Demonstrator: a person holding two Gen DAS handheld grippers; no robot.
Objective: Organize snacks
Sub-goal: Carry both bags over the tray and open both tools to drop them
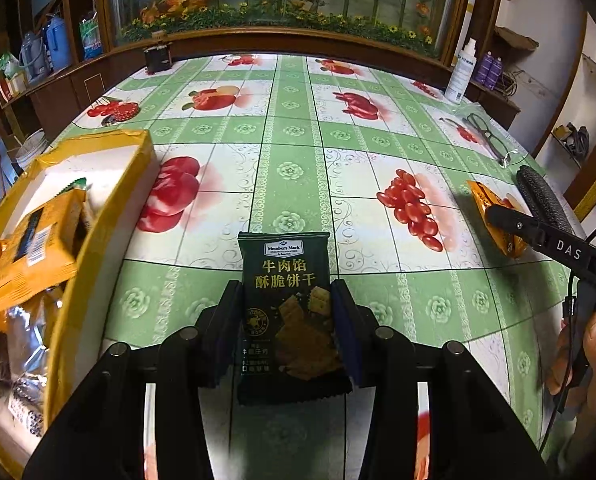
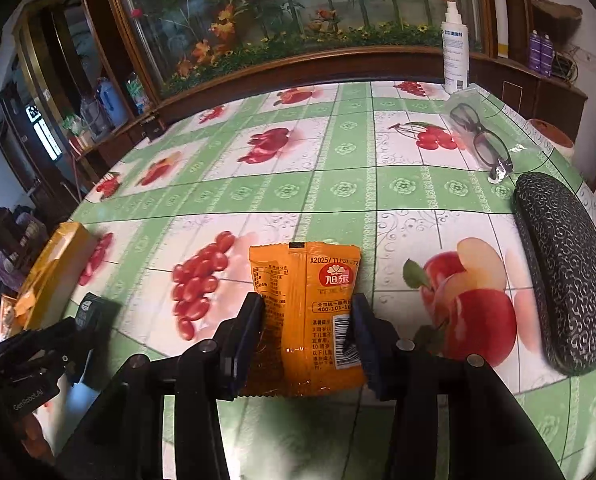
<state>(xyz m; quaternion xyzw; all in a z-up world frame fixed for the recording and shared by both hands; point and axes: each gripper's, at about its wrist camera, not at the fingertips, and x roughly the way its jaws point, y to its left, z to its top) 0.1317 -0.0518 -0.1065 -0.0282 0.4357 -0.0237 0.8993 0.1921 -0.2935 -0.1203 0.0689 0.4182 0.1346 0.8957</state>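
Note:
My left gripper (image 1: 285, 308) is shut on a dark green cracker packet (image 1: 287, 292), holding it above the table. My right gripper (image 2: 308, 328) is shut on an orange snack packet (image 2: 310, 320), just above the tablecloth. In the left wrist view the right gripper (image 1: 498, 216) and its orange packet (image 1: 494, 208) show at the far right. In the right wrist view the left gripper (image 2: 85, 316) with the green packet (image 2: 87, 310) shows at the lower left. A yellow box (image 1: 109, 216) at the left holds several snack packets (image 1: 37, 248); it also shows in the right wrist view (image 2: 53, 264).
The table has a green and white fruit-print cloth (image 1: 293, 140). A black patterned glasses case (image 2: 566, 272) lies at the right edge, with bagged glasses (image 2: 482, 140) and a white spray bottle (image 2: 454, 48) behind it. A wooden cabinet with a flower panel (image 2: 298, 20) borders the far side.

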